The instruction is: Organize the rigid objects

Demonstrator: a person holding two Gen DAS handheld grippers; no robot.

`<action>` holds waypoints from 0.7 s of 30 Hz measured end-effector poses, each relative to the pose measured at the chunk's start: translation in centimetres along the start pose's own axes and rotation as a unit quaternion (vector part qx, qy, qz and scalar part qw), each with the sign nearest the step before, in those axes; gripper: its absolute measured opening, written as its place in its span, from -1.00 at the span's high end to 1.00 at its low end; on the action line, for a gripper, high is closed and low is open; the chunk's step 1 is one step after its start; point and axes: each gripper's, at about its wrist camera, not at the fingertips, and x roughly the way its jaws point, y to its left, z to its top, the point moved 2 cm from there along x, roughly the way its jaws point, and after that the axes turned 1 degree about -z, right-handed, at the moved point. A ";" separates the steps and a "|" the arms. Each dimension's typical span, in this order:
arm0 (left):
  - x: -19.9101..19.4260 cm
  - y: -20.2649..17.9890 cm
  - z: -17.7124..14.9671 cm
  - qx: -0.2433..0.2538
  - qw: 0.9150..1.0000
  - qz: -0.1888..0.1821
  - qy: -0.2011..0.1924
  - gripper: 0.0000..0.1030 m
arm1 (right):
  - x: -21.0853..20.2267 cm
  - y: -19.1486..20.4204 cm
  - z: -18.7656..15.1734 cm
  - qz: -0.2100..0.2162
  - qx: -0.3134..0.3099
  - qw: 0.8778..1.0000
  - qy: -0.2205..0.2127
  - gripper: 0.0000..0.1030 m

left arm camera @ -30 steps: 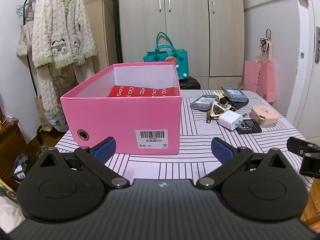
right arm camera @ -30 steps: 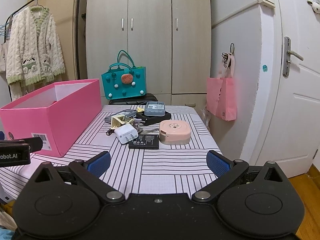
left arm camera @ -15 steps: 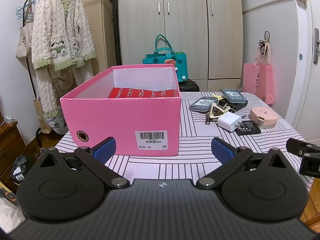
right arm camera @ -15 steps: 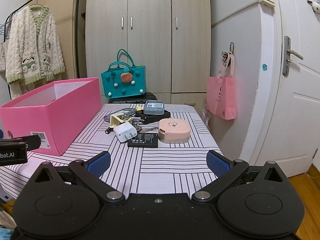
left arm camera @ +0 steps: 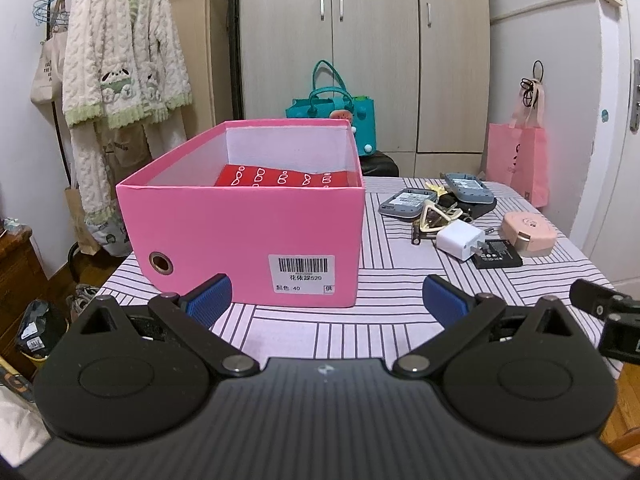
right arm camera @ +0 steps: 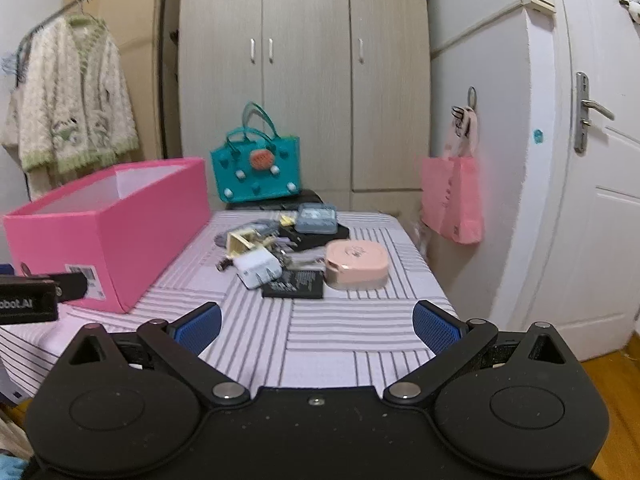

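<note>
Approach is what you are doing, both grippers (left arm camera: pixel 325 294) (right arm camera: pixel 316 326) gaping wide and gripping nothing; next you are needing the white charger (right arm camera: pixel 258 269) at 11 o'clock of the right gripper, bound for the pink box (left arm camera: pixel 244 236).

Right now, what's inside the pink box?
In the left wrist view, the pink box holds a red package with a white loop pattern, lying toward the back. The front wall hides the floor nearer the camera, so anything else there cannot be seen.

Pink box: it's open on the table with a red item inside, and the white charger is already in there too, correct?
Not quite. The pink box is open with a red item inside, but the white charger lies on the table among the loose items right of the box, as the left wrist view shows.
</note>
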 end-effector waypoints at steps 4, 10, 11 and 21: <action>0.3 0.3 0.2 -0.010 1.000 -0.002 0.007 -0.99 | 0.3 -0.7 0.0 0.036 0.017 0.998 -0.040 -1.00; 0.2 2.0 2.1 -0.032 0.999 -0.029 0.006 -1.00 | 2.2 -2.2 1.8 0.041 0.044 0.998 -0.032 -0.99; 0.0 2.2 2.6 -0.027 0.999 -0.029 0.001 -1.00 | 2.6 -2.6 2.2 0.040 0.055 0.997 -0.027 -0.99; 0.6 3.6 7.6 0.033 0.999 -0.022 0.018 -0.94 | 8.1 -4.5 2.3 0.032 0.080 0.995 0.052 -0.96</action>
